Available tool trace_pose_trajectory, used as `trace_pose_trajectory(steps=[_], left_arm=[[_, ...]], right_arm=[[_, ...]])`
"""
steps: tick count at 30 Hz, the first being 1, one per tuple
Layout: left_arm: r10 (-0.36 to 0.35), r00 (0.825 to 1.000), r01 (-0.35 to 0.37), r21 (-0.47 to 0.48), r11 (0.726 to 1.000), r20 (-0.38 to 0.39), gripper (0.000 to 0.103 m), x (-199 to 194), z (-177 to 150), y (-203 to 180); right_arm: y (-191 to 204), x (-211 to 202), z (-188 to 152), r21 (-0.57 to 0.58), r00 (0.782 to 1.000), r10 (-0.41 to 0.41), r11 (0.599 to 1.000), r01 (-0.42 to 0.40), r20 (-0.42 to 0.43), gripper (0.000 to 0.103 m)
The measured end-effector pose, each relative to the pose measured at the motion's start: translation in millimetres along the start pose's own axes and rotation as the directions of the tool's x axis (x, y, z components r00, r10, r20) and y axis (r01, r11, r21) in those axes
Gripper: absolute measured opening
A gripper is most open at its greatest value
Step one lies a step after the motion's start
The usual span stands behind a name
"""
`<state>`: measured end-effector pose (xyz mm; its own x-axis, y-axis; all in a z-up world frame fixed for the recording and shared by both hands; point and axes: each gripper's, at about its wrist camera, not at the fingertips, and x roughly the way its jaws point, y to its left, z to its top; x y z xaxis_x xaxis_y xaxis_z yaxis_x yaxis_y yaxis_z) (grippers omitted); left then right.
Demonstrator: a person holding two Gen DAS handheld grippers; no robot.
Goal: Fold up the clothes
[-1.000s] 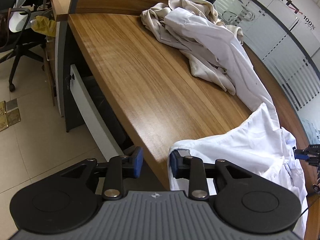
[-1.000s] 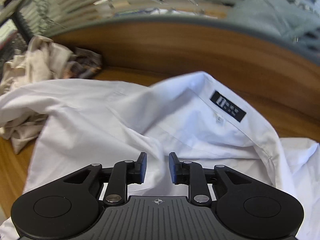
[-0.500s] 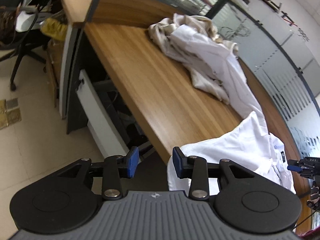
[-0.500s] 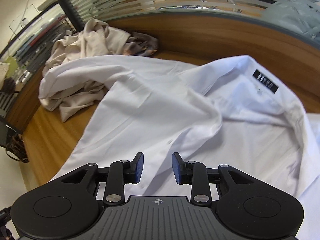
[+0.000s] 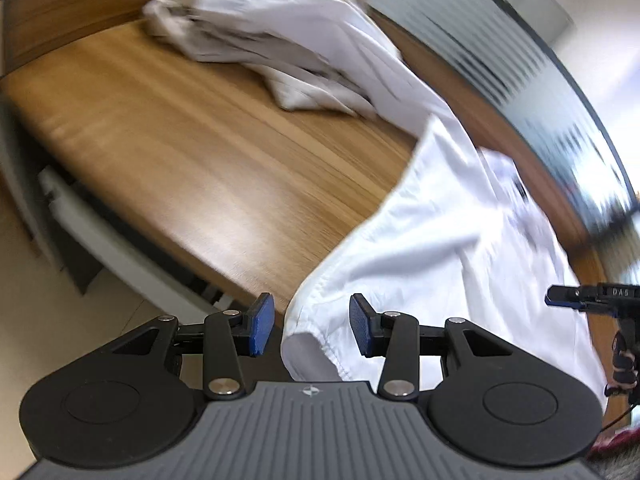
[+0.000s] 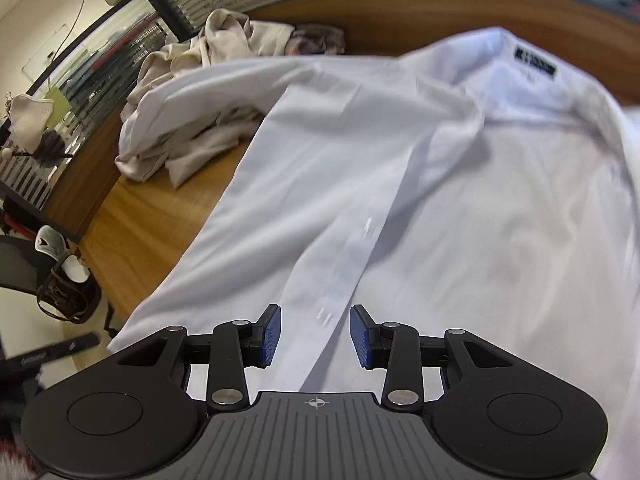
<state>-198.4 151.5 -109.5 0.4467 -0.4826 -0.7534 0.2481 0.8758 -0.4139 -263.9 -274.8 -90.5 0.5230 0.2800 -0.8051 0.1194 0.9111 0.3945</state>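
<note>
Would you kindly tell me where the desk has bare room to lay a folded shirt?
The widest free patch is the bare wood of the desk, bordered by its near edge, the beige clothes heap behind and the white shirt beside it. The other end is crowded: the shirt covers it and hangs over the edge.

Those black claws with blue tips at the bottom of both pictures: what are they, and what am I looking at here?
They are hand-held grippers, one in each of a person's hands, each with a camera looking along its fingers. One picture is from the left gripper, the other from the right gripper. On the wooden desk lies a white shirt, spread out with its hem hanging over the edge, and behind it a crumpled beige garment. Both grippers' jaws have just been opening; neither pinches anything, though the shirt's hem shows between the left one's pads.
</note>
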Motion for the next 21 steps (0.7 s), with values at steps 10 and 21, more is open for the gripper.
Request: trace_pose_trajectory(steps=[10,21], left_arm=[[-0.108,0.966,0.17,0.264,0.949,-0.234,0.046,47,36,11],[-0.205,0.936,0.307,0.378,0.873,-0.287,0.045,56,65,-8]], right_arm=[[31,21,-101,0.245,0.999,-0.054,0.968,0.053,-0.003,0.043],[64,-26,-139,0.404,0.981,-0.14,0.912,0.074,0.136,0.002]])
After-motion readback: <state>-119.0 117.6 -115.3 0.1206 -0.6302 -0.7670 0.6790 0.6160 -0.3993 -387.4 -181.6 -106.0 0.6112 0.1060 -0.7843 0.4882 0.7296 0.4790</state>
